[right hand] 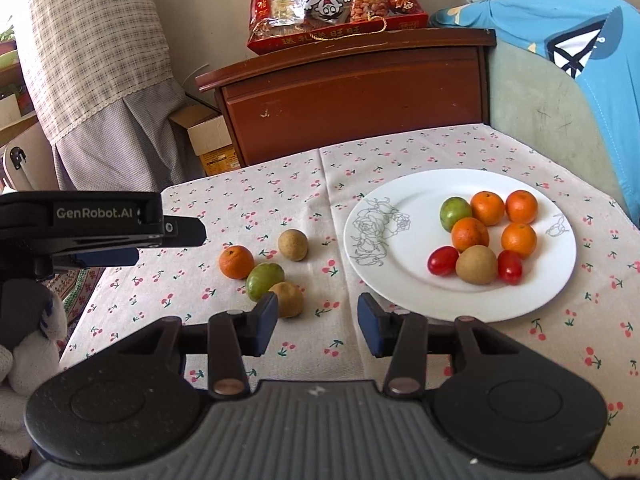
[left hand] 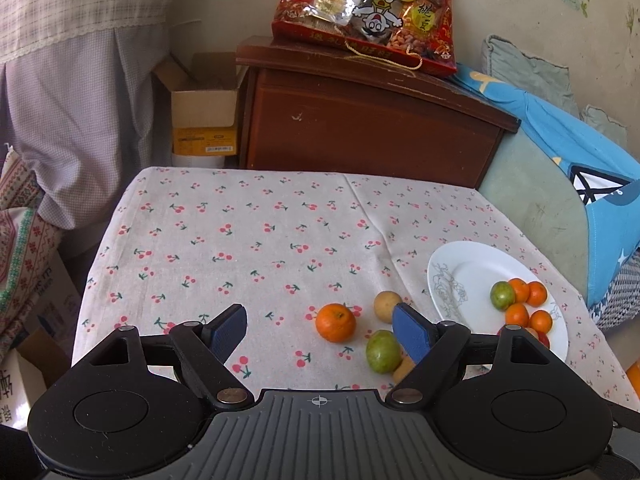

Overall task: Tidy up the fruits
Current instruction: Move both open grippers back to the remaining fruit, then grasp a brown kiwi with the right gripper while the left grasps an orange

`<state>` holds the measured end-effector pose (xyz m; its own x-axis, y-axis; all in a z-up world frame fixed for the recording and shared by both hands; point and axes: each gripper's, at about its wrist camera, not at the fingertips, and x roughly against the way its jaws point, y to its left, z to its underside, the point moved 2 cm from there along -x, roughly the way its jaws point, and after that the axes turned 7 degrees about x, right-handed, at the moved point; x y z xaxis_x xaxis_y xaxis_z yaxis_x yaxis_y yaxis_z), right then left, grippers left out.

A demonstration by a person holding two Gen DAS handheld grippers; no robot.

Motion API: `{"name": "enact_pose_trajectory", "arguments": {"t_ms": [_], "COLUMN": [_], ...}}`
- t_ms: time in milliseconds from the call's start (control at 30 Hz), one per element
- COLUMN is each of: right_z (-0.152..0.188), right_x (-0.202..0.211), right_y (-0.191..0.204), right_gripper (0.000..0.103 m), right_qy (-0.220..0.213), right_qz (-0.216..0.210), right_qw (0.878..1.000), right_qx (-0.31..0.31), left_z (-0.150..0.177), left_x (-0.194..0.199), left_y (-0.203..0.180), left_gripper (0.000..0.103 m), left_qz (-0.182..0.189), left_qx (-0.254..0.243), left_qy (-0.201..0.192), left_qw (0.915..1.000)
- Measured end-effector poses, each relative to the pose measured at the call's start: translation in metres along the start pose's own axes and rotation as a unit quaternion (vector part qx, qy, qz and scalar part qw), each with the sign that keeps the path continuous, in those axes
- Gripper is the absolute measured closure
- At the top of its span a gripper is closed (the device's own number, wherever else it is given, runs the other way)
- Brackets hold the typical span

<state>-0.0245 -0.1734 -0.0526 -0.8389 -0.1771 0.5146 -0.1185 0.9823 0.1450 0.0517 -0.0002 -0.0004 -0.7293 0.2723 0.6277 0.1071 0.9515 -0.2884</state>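
Four fruits (right hand: 264, 268) lying left of plate (right hand: 560, 280) | light, round, rolling easily; gripping across middle | left gripper (left hand: 320, 330) gaping wide, empty | right gripper (right hand: 317, 322) standing narrower, empty

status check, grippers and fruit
Left gripper open, empty; right gripper open, empty. Four fruits off the plate, orange nearest left. Nothing blocking.

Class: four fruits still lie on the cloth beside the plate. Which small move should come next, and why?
Probably ease the left gripper forward around the orange. Its jaws stand open and empty, that fruit lies just ahead, and the plate already holds the others.
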Motion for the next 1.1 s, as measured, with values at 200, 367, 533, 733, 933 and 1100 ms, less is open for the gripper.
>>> {"name": "enact_pose_trajectory", "arguments": {"t_ms": [200,367,533,733,933,1100], "right_z": [0.002,0.001,0.001,0.001,0.003,0.003], "right_x": [-0.013,-0.021,-0.029,-0.033,-0.037,-0.039], "right_y": [0.011,0.009,0.008,0.015,0.019,0.021], "right_gripper": [0.058,0.059,0.06,0.067,0.073,0.073], "right_qy": [0.008,0.008,0.011,0.012,0.012,0.013], "right_qz": [-0.017,-0.015,-0.02,-0.016,-0.009,-0.008], "right_qw": [1.0,1.0,1.0,0.999,0.998,0.998], "right_qx": [0.024,0.019,0.018,0.044,0.057,0.063], "left_z": [0.008,0.011,0.012,0.011,0.013,0.013], "left_x": [-0.008,-0.014,-0.018,-0.026,-0.035,-0.04], "left_y": [0.014,0.019,0.02,0.02,0.016,0.007], "left_gripper": [0.023,0.023,0.023,0.024,0.025,0.025], "left_qz": [-0.018,-0.022,-0.018,-0.006,0.008,0.019], "left_qx": [0.013,0.02,0.027,0.039,0.04,0.03], "left_qy": [0.01,0.015,0.019,0.017,0.018,0.015], "left_qw": [0.9997,0.9994,0.9993,0.9991,0.999,0.9993]}}
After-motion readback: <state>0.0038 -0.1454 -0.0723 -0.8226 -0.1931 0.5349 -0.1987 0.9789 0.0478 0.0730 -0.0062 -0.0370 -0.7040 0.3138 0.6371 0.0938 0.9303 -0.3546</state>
